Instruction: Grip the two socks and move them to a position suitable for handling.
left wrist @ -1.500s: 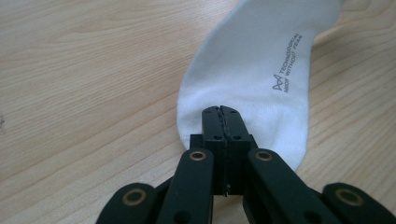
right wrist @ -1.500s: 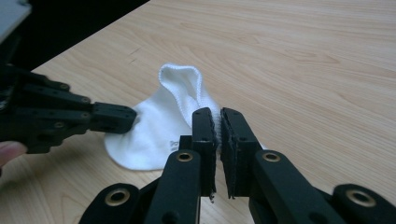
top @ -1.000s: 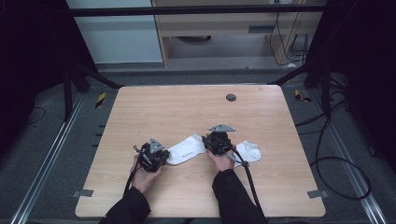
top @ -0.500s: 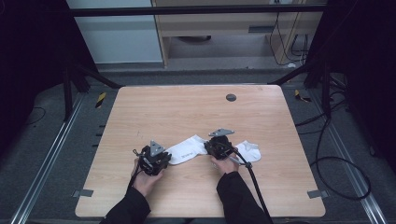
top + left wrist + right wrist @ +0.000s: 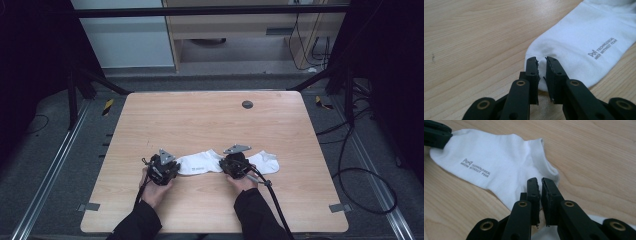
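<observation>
A white sock (image 5: 199, 163) lies flat on the wooden surface (image 5: 210, 120), near the edge where the person sits, stretched between the two claws. The left claw (image 5: 172, 167) has its jaws nearly pressed together on the sock's rounded toe end; in the left gripper view (image 5: 541, 61) a thin fold of white cloth sits pinched between the black jaw tips, and grey printed lettering (image 5: 604, 48) shows on the cloth farther along. The right claw (image 5: 226, 165) is at the sock's other end, by the ankle opening; in the right gripper view (image 5: 540, 182) its jaws stand almost together with only a narrow slit between them, over the edge of the cloth near the cuff, and whether cloth is actually caught in that slit I cannot tell. A second white sock (image 5: 265, 162) lies just beside the right claw, on its outer side. A small dark round cap (image 5: 247, 104) sits in the surface well apart from the socks, toward the far edge.
</observation>
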A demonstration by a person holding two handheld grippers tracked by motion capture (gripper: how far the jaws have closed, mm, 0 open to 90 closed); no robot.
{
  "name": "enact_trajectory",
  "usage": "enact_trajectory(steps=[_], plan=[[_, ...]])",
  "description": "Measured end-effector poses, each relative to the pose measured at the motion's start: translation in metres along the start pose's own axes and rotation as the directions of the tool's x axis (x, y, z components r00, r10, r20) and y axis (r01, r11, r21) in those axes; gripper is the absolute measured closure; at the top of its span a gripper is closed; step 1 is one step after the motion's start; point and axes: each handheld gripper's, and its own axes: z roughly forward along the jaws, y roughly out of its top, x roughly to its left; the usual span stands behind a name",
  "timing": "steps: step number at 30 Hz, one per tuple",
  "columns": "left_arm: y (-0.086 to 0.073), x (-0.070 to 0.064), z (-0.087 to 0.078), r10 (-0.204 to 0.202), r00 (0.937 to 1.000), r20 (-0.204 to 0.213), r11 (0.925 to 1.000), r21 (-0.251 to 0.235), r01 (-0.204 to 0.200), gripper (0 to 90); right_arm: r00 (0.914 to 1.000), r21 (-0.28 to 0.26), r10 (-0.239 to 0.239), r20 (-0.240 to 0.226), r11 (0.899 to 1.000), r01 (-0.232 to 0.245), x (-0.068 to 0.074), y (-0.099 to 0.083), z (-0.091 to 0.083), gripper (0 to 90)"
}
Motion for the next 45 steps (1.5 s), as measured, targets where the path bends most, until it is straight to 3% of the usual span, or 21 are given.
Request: enact_trajectory(steps=[8, 13, 15, 17, 20, 21, 22, 23, 24, 25, 27, 33, 36, 40, 45], plan=[[0.001, 0.002, -0.001, -0.001, 0.9998, -0.017, 0.9998, -0.017, 0.001, 76.6, 0.9997, -0.011, 0.017, -0.016, 1.000, -0.017, 0.004, -0.004, -0.007, 82.5], [0.011, 0.003, -0.016, -0.036, 0.9993, -0.009, 0.9945, -0.098, 0.035, 74.4, 0.9993, -0.079, 0.027, -0.025, 0.996, -0.029, -0.005, 0.002, -0.022, 82.2], [0.020, -0.002, -0.029, -0.058, 0.9981, 0.023, 0.9856, -0.158, 0.061, 74.4, 0.9989, -0.113, 0.047, 0.001, 0.993, -0.047, -0.019, 0.006, -0.038, 80.9], [0.022, -0.005, -0.031, -0.061, 0.9973, 0.040, 0.9845, -0.162, 0.067, 73.4, 0.9980, -0.122, 0.056, 0.030, 0.991, -0.052, -0.033, 0.006, -0.049, 78.9], [0.028, -0.020, -0.034, -0.053, 0.9955, 0.078, 0.9827, -0.173, 0.066, 71.7, 0.9954, -0.137, 0.066, 0.069, 0.989, -0.056, -0.053, 0.002, -0.063, 75.4], [0.034, -0.032, -0.029, -0.045, 0.9934, 0.106, 0.9833, -0.171, 0.063, 71.1, 0.9941, -0.139, 0.067, 0.085, 0.989, -0.055, -0.060, -0.001, -0.068, 74.1], [0.034, -0.032, -0.029, -0.045, 0.9934, 0.106, 0.9833, -0.171, 0.063, 70.8, 0.9941, -0.139, 0.067, 0.085, 0.989, -0.055, -0.060, -0.001, -0.068, 74.1], [0.038, -0.040, -0.026, -0.037, 0.9924, 0.117, 0.9844, -0.166, 0.057, 70.8, 0.9932, -0.136, 0.066, 0.096, 0.989, -0.053, -0.067, -0.004, -0.072, 73.3], [0.044, -0.057, -0.019, -0.017, 0.9898, 0.142, 0.9856, -0.164, 0.040, 69.9, 0.9894, -0.132, 0.073, 0.125, 0.990, -0.056, -0.080, -0.011, -0.080, 71.5], [0.044, -0.057, -0.019, -0.017, 0.9898, 0.142, 0.9856, -0.164, 0.040, 69.6, 0.9894, -0.132, 0.073, 0.125, 0.990, -0.056, -0.080, -0.011, -0.080, 71.5], [0.050, -0.074, -0.013, -0.003, 0.9861, 0.166, 0.9868, -0.159, 0.030, 68.4, 0.9839, -0.129, 0.084, 0.158, 0.990, -0.064, -0.098, -0.024, -0.091, 68.8], [0.055, -0.120, 0.017, 0.037, 0.9801, 0.195, 0.9952, -0.096, -0.019, 66.6, 0.9734, -0.107, 0.110, 0.201, 0.990, -0.089, -0.128, -0.045, -0.096, 64.5], [0.053, -0.130, 0.026, 0.036, 0.9805, 0.193, 0.9970, -0.074, -0.022, 64.9, 0.9718, -0.099, 0.119, 0.204, 0.990, -0.101, -0.136, -0.050, -0.093, 62.7], [0.051, -0.137, 0.033, 0.033, 0.9833, 0.179, 0.9984, -0.050, -0.025, 64.8, 0.9737, -0.090, 0.132, 0.186, 0.989, -0.116, -0.138, -0.052, -0.088, 62.9], [0.049, -0.141, 0.039, 0.036, 0.9859, 0.164, 0.9993, -0.012, -0.035, 73.3, 0.9751, -0.047, 0.131, 0.179, 0.991, -0.124, -0.139, -0.054, -0.080, 72.1]])
